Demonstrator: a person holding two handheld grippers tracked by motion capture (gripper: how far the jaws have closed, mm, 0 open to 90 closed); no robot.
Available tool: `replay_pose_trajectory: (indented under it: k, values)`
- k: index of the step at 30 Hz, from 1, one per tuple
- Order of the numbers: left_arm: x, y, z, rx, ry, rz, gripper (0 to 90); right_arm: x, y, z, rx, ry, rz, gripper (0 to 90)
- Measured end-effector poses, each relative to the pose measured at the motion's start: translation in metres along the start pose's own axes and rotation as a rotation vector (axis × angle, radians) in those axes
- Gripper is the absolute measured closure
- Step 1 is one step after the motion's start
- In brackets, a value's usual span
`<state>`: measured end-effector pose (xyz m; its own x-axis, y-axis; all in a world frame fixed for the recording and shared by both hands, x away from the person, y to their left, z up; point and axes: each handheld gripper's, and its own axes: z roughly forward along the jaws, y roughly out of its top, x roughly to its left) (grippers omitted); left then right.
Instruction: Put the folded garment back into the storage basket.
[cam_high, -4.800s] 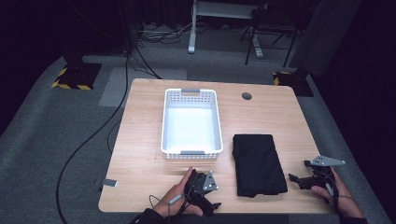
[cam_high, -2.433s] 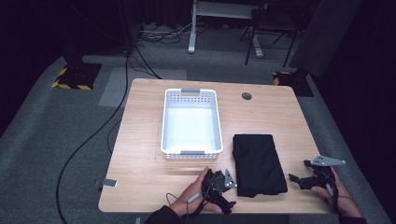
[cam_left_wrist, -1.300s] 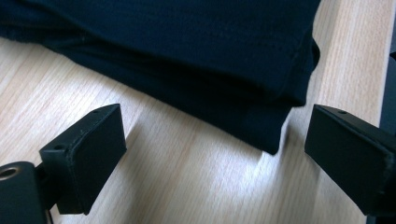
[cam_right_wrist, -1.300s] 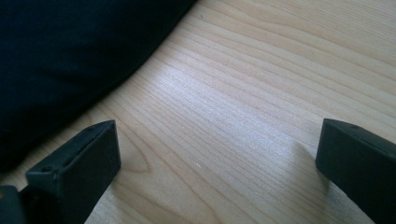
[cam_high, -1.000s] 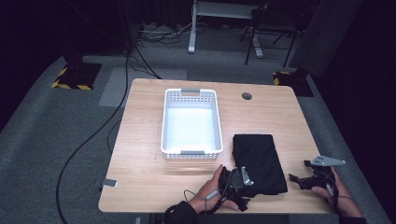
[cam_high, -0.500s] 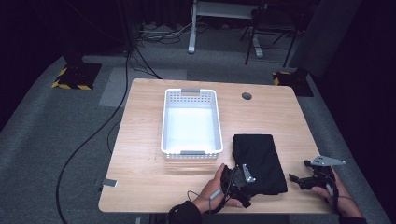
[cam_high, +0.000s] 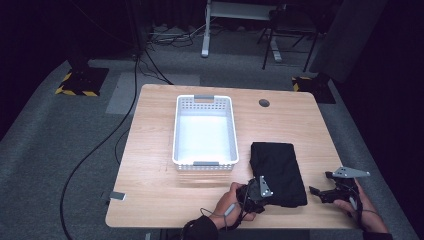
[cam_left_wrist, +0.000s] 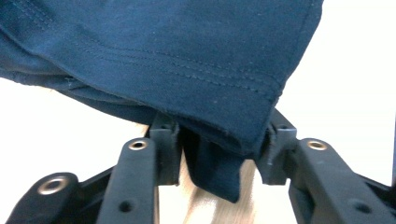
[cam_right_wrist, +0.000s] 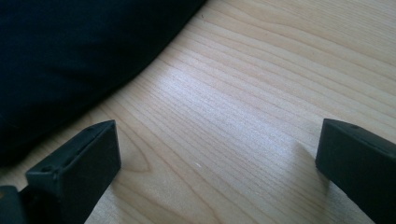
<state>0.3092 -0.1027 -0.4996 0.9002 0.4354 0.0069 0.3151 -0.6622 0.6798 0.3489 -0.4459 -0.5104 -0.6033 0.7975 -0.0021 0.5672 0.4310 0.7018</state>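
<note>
The table (cam_high: 150, 150) carries a white basket (cam_high: 204, 131) at its middle, and a folded dark cloth (cam_high: 276, 170) just to the basket's right, toward my edge. My left gripper (cam_high: 256, 192) is at the cloth's near left corner, its jaws set apart with the hem lying between them but not yet pinched. My right gripper (cam_high: 334, 191) rests on bare wood right of the cloth, jaws wide apart and holding nothing.

I think the risk is closing on the top layer alone, so the fold spills open as I lift. The basket's near wall stands just beside the cloth and could snag a trailing edge. A grommet (cam_high: 264, 103) lies well clear at the far edge.
</note>
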Motion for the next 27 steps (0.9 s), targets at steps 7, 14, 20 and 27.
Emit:
replay_pose_trajectory:
  k: [7, 14, 20, 27]
  values:
    - [-0.001, 0.001, 0.0, 0.0, -0.004, 0.023, 72.4, 0.004, 0.006, -0.002, 0.037, -0.017, -0.039, 2.0]
    - [-0.001, 0.001, 0.0, 0.005, -0.003, 0.027, 72.8, 0.007, 0.015, -0.008, 0.025, -0.008, -0.04, 2.9]
    - [0.0, 0.001, -0.001, 0.011, -0.013, 0.028, 72.7, 0.008, 0.02, -0.011, 0.025, -0.008, -0.048, 2.8]
    - [0.0, 0.001, -0.001, 0.008, -0.016, 0.026, 72.4, 0.011, 0.025, -0.013, 0.019, -0.009, -0.054, 2.8]
